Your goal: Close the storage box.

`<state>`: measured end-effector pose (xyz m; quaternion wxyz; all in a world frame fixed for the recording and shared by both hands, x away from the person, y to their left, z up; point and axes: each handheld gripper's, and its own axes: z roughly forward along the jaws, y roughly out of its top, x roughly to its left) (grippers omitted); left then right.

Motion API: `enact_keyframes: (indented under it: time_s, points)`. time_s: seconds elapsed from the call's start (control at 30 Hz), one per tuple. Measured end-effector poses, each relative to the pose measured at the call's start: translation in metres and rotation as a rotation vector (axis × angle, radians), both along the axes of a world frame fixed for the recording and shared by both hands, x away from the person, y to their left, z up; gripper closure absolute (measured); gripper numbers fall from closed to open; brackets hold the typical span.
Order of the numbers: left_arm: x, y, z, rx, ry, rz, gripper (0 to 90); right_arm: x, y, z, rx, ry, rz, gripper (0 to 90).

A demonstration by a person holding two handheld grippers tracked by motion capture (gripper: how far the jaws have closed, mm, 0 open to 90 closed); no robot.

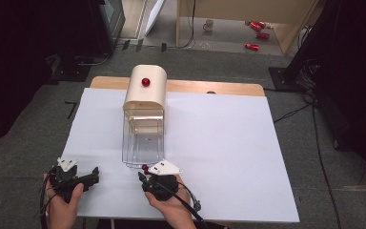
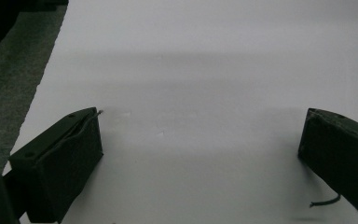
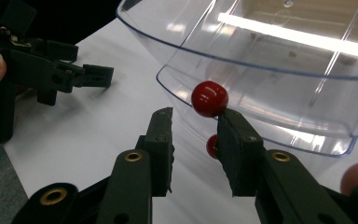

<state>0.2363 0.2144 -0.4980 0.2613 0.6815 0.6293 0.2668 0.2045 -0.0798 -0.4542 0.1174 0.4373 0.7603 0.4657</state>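
White sheet [image 1: 228, 143] over wooden table [image 1: 209, 87]

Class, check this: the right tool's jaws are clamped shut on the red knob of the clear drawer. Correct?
Not quite. The right gripper view shows the right tool with its jaws apart, just short of the red knob on the clear drawer; nothing is clamped.

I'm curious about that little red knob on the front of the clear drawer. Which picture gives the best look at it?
The right gripper view: the red knob sits large and sharp just beyond the open right tongs, against the clear drawer. The high view shows it as a tiny red dot at the drawer's near end. The left gripper view looks across white tabletop.
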Motion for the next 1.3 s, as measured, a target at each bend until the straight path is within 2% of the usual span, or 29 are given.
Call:
enact_keyframes:
  time_s: [0.23,0.47,0.77,0.93,1.3]
  points:
    - [0.000,0.000,0.000,0.000,0.000,0.001,0.0,0.001,-0.003,0.004,0.011,-0.002,-0.037,74.8]
    - [0.000,0.000,0.000,0.000,0.000,0.000,0.0,0.001,-0.003,0.009,0.007,-0.004,-0.024,75.5]
    - [0.000,0.000,0.000,0.000,0.000,0.001,0.0,0.004,-0.004,0.026,0.025,-0.034,-0.016,75.7]
    - [0.000,0.000,0.000,0.000,-0.001,0.001,0.0,0.012,-0.005,0.038,0.021,-0.055,-0.018,75.8]
    - [0.000,0.000,0.000,0.000,0.001,0.000,0.0,0.031,0.001,0.048,0.019,-0.074,-0.020,76.2]
